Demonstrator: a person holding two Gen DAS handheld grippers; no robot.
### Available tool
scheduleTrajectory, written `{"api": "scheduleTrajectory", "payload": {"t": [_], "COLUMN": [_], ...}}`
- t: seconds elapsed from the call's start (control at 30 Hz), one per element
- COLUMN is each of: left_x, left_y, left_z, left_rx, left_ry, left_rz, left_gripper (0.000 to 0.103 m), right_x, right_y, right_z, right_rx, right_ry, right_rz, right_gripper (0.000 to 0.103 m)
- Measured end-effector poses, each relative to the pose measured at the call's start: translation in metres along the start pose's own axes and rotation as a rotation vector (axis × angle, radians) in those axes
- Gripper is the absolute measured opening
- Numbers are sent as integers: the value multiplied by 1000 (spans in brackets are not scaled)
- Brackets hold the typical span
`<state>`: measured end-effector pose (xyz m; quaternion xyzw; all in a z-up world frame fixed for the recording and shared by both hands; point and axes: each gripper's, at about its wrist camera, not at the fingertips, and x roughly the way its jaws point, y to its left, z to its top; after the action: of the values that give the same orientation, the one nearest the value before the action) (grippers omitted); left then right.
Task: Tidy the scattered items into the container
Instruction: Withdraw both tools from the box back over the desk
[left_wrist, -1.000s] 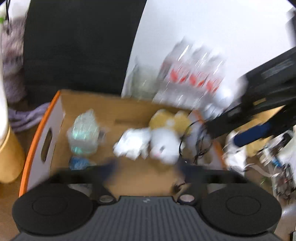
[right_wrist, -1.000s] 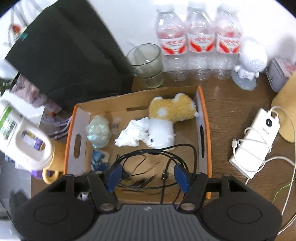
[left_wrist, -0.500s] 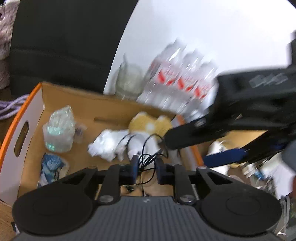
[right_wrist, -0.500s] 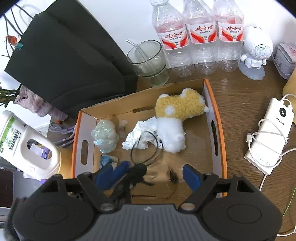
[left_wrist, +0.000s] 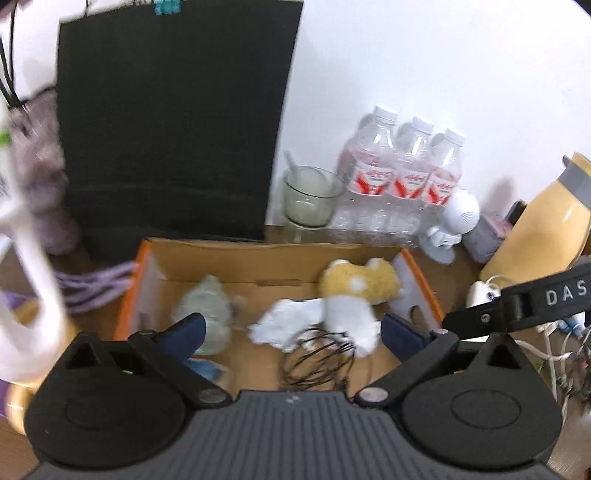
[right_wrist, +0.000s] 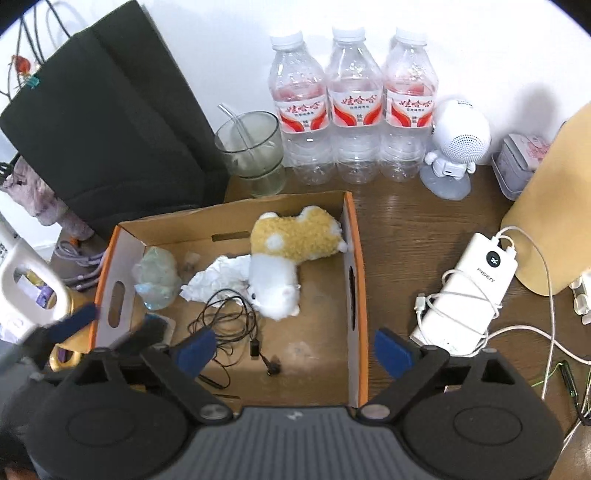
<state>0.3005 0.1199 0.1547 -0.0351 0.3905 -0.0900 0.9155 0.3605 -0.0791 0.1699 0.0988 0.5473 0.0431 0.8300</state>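
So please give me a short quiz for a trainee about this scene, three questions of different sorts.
1. True or false: the black cable lies inside the cardboard box.
2. How many water bottles stand by the wall?
3. Where is the white power bank? A) in the box B) on the table right of the box C) in a claw

Key: 1 true; 2 three; 3 B

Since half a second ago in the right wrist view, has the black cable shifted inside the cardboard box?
Yes. The black cable then hung bunched at the left gripper's pads; now it lies loose on the cardboard box floor, beside the plush toy.
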Motion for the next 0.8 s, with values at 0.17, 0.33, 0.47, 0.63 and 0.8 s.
{"api": "scheduleTrajectory", "payload": {"t": [0.17, 0.33, 0.47, 0.63, 0.8], "left_x": [-30, -57, -62, -75, -105], "left_y": [21, 29, 28, 23, 18], "left_z": [0, -16, -32, -59, -103], "left_rx": [-67, -74, -75, 2, 38], "left_ry": [-1, -71, -69, -92, -186], "left_rz": [86, 180, 221, 245, 259], "left_gripper": [103, 103, 103, 103, 103], "right_x": [-16, -60, -35, -13, -49], "right_y": [15, 47, 60, 61, 39], "right_z": [-15, -72, -115, -132, -182], "right_rx": [-48, -248, -224, -171, -80], "right_ry": [-33, -427, -525, -437, -606], "right_rz": [-24, -128, -244, -170, 99], "right_gripper": [100, 103, 103, 93, 103]}}
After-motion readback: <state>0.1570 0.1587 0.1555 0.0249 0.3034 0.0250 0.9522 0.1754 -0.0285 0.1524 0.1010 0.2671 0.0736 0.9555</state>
